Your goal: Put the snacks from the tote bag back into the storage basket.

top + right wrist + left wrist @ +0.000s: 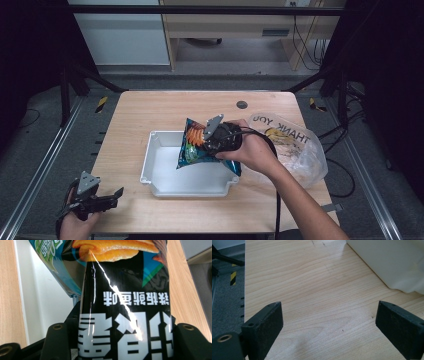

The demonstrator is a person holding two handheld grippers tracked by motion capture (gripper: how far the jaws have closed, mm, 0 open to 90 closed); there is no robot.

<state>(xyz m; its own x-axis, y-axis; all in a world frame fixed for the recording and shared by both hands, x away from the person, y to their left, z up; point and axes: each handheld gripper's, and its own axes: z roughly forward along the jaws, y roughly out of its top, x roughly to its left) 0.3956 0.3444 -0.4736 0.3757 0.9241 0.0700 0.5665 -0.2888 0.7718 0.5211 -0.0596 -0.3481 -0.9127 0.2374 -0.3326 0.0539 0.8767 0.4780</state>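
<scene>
The crisp packet, a glossy black and blue bag printed with orange crisps and white characters, hangs tilted over the white plastic tray, above the tray's far right part, with its lower edge close to the tray floor. In the right tool view the packet stands between the two black jaws, which press on its sides and crease the foil. The right tool is thus clenched on the crisp packet, with the person's right hand wrapped around its body just right of the tray and a cable trailing back along the forearm.

The tray sits near the middle of the wooden surface. Right of the tray, behind the right hand, lies a clear plastic bag printed with "THANK YOU", crumpled on the surface.

Well apart from the tray, at the near left corner of the surface, the left tool rests low in the person's left hand. In the left tool view its jaws stand wide apart over bare wood, released and gripping nothing, with the tray's white wall ahead to the right.
</scene>
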